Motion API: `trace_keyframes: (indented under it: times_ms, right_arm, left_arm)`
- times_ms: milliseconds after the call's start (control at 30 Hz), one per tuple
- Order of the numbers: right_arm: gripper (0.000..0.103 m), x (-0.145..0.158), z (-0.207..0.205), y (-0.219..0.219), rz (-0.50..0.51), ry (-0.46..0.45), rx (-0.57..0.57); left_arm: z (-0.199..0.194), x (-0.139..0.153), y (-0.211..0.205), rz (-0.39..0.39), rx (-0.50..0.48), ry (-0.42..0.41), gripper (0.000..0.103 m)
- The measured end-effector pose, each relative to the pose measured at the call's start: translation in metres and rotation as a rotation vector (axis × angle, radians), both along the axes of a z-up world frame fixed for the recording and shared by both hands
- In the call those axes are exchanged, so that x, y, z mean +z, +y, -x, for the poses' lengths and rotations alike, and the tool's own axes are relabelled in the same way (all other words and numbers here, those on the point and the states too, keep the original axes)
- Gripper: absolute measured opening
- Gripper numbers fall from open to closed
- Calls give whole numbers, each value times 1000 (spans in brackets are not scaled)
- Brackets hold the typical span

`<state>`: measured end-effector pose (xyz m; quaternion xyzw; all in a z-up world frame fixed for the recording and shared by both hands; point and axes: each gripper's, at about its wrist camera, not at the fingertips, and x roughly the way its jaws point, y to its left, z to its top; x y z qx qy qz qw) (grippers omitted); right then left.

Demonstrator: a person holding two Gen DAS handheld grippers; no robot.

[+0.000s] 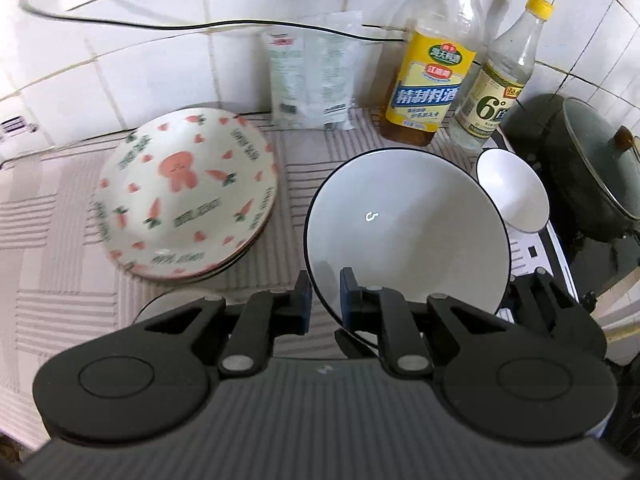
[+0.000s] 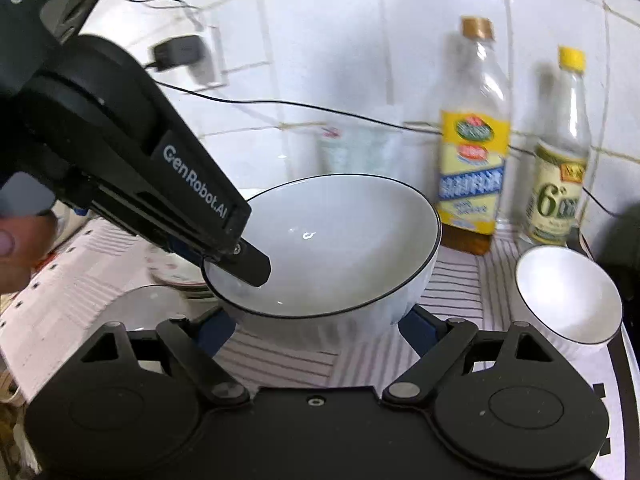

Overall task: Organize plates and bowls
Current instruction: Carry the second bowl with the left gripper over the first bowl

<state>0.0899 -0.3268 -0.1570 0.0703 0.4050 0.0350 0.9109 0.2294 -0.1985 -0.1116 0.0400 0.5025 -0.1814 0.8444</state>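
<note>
A large white bowl with a black rim [image 1: 408,232] hangs tilted above the striped cloth. My left gripper [image 1: 324,296] is shut on its near rim, one blue pad inside and one outside. In the right wrist view the same bowl [image 2: 340,248] sits between the wide jaws of my right gripper [image 2: 316,328], whose blue pads press its outer wall on both sides; the left gripper [image 2: 240,260] bites the rim at the left. A stack of carrot-patterned plates [image 1: 188,196] lies to the left. A small white bowl [image 1: 516,192] [image 2: 568,296] stands to the right.
Two bottles [image 1: 432,80] [image 1: 496,92] and a plastic packet [image 1: 312,76] stand against the tiled wall. A dark pot with a glass lid [image 1: 592,168] sits at the right. A black cable [image 1: 200,26] runs from a wall plug. A grey round dish [image 2: 148,304] lies near the plates.
</note>
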Motion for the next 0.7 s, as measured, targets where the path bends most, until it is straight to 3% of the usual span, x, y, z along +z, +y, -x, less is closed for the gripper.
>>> trace_keyframes:
  times_ms: [300,700]
  right_arm:
    - [92,22,12,33,-63,11,138]
    - [92,9,10,83,-61,50,275]
  left_arm:
    - [32,8,54,-24,73,6,12]
    - [41,-12,101,-49,177,57,12]
